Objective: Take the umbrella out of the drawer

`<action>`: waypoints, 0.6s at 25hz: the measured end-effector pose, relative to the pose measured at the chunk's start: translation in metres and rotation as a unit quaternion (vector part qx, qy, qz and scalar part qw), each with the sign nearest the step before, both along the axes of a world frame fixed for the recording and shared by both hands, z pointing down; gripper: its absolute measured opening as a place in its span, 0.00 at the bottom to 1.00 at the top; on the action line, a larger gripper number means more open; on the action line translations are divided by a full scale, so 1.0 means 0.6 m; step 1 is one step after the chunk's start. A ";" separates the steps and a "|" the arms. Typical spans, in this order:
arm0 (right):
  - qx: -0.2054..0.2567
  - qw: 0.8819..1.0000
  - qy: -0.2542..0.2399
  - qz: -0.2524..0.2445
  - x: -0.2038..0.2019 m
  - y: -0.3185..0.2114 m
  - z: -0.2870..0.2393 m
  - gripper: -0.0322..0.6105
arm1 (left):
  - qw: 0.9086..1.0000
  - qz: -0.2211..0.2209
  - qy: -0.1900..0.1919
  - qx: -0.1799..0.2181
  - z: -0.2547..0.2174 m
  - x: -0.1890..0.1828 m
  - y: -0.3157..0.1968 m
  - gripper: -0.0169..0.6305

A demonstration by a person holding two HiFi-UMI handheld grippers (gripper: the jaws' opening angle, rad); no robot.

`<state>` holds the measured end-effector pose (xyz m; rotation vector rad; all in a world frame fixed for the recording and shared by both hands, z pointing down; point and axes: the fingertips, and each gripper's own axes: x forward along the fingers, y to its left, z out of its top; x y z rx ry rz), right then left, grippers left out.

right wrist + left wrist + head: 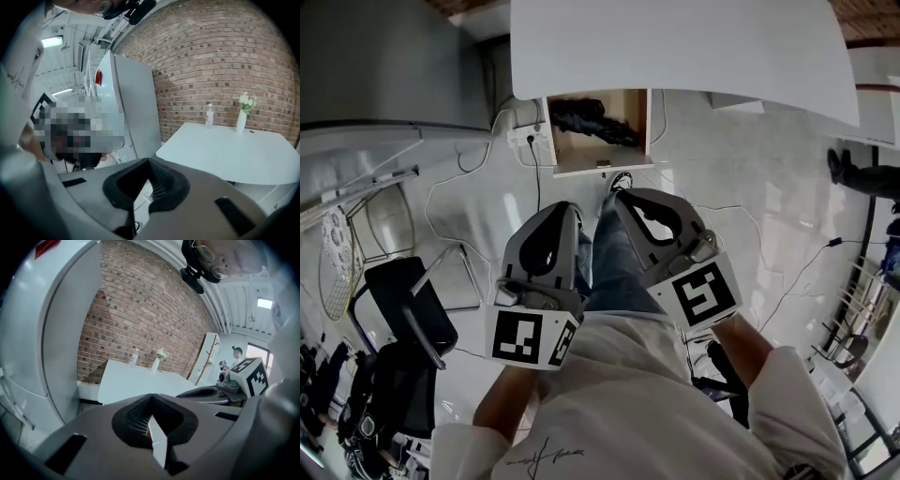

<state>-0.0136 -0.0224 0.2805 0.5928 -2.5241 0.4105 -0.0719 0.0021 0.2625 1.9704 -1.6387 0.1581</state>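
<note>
A black folded umbrella (589, 120) lies in the open wooden drawer (600, 169) under the white table (675, 47). Both grippers hang close to my body, well short of the drawer, above my jeans leg. My left gripper (567, 210) has its jaws together with nothing between them; in its own view the left gripper (151, 395) points over the table top (136, 380). My right gripper (623, 197) is likewise shut and empty. The right gripper (149, 160) faces the table (234, 150) and the brick wall. Neither gripper view shows the umbrella.
A black chair (403, 309) stands at the left by a wire frame. A power strip (530, 141) and cables lie on the floor beside the drawer. A vase (241, 119) and a bottle (209, 115) stand on the table. A tall white cabinet (131, 103) is left of it.
</note>
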 end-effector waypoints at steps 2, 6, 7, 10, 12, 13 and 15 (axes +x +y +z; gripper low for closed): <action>-0.001 1.000 0.001 -0.005 0.001 -0.012 0.014 0.08 | 1.000 -0.014 0.002 -0.007 0.016 -0.003 -0.006 0.05; -0.010 1.000 0.012 -0.011 0.006 -0.026 0.054 0.08 | 0.999 -0.041 0.008 -0.029 0.060 -0.010 -0.009 0.05; -0.014 1.000 0.015 -0.011 0.006 -0.029 0.064 0.07 | 0.998 -0.043 0.006 -0.034 0.070 -0.010 -0.010 0.05; -0.025 0.999 0.025 -0.009 0.010 -0.040 0.099 0.07 | 0.998 -0.041 -0.004 -0.043 0.094 -0.007 -0.016 0.05; -0.034 0.999 0.028 -0.001 0.014 -0.047 0.123 0.07 | 0.998 -0.038 -0.010 -0.048 0.111 -0.006 -0.018 0.05; -0.039 0.999 0.030 0.004 0.017 -0.052 0.137 0.08 | 0.998 -0.038 -0.012 -0.051 0.119 -0.005 -0.018 0.05; -0.047 0.998 0.034 0.014 0.021 -0.062 0.164 0.08 | 0.998 -0.039 -0.015 -0.054 0.133 -0.005 -0.020 0.05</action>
